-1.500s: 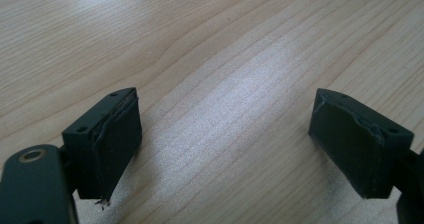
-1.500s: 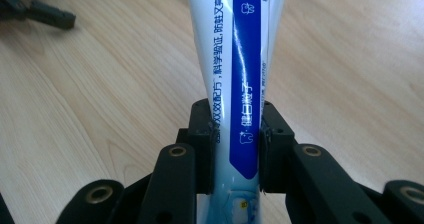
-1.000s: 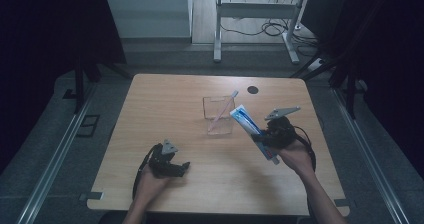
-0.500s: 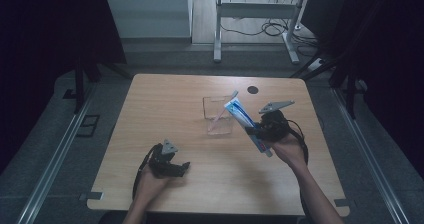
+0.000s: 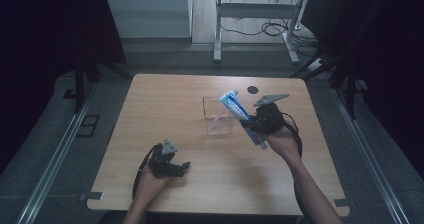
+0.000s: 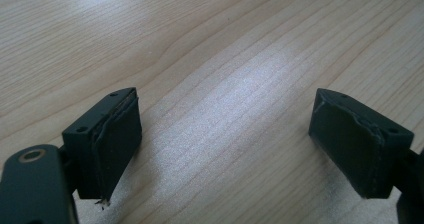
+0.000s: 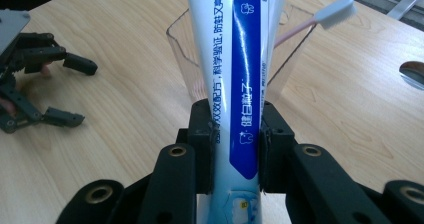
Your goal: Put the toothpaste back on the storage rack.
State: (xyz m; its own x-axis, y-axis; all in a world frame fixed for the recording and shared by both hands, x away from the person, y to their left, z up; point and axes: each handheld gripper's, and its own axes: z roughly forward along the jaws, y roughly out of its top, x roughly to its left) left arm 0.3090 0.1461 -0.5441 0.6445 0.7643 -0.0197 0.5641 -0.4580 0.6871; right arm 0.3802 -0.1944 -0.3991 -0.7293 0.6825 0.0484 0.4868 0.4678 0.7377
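L gripper [image 5: 184, 167] low on table [image 5: 165, 104], my jaws wide apart, nothing btwn, bare wood ahead | R gripper [image 7: 235, 149] jaws clamped on toothpaste tube [image 7: 240, 69], tube runs up btwn pads | clear cup [image 7: 182, 49] just beyond my R jaws, behind tube | toothbrush [image 7: 336, 11] leaning in cup, head past rim

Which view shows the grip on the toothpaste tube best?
The right gripper view: the toothpaste tube stands close up, pinched between the right gripper's pads, with the clear cup behind it. The high view shows the tube small, slanting toward the cup. The left gripper view faces bare table.
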